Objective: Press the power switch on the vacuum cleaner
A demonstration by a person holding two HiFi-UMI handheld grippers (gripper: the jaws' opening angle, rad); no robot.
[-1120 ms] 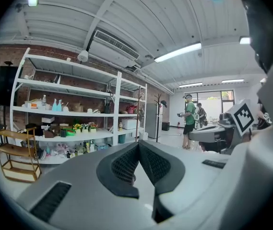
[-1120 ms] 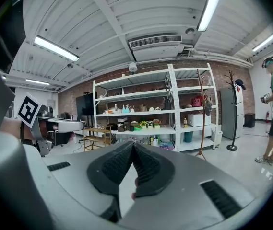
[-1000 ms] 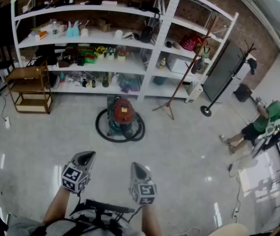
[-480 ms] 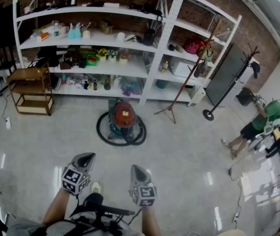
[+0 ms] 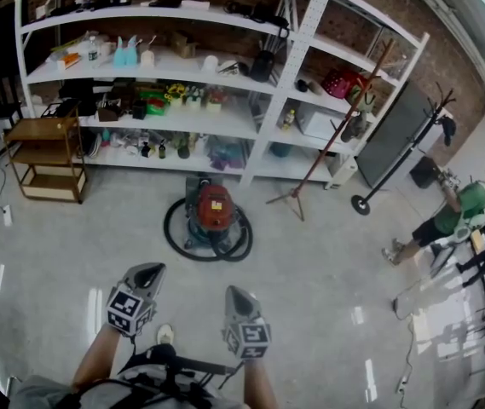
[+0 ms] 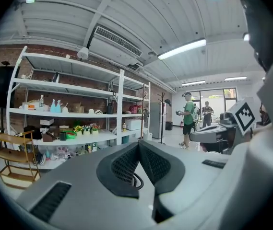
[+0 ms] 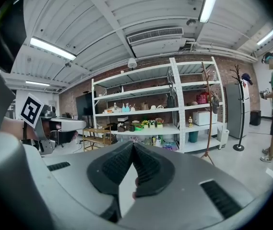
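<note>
The vacuum cleaner (image 5: pixel 214 211) stands on the floor in front of the shelves, with a red top, a teal body and a black hose (image 5: pixel 178 237) coiled round it. Its switch is too small to make out. My left gripper (image 5: pixel 147 269) and right gripper (image 5: pixel 232 291) are held side by side low in the head view, well short of the vacuum and apart from it. In the left gripper view the left gripper (image 6: pixel 138 145) has its jaws closed together, empty. The right gripper (image 7: pixel 133 145) is likewise shut and empty. Neither gripper view shows the vacuum.
White shelving (image 5: pixel 251 100) full of small items runs behind the vacuum. A wooden cart (image 5: pixel 48 156) stands at the left, a leaning tripod pole (image 5: pixel 310 177) and a coat stand (image 5: pixel 395 164) at the right. A person in a green shirt (image 5: pixel 468 204) stands far right.
The view has crept forward, so the vacuum sits slightly lower and nearer. A shoe tip has appeared between the grippers. Both grippers keep their pose.
</note>
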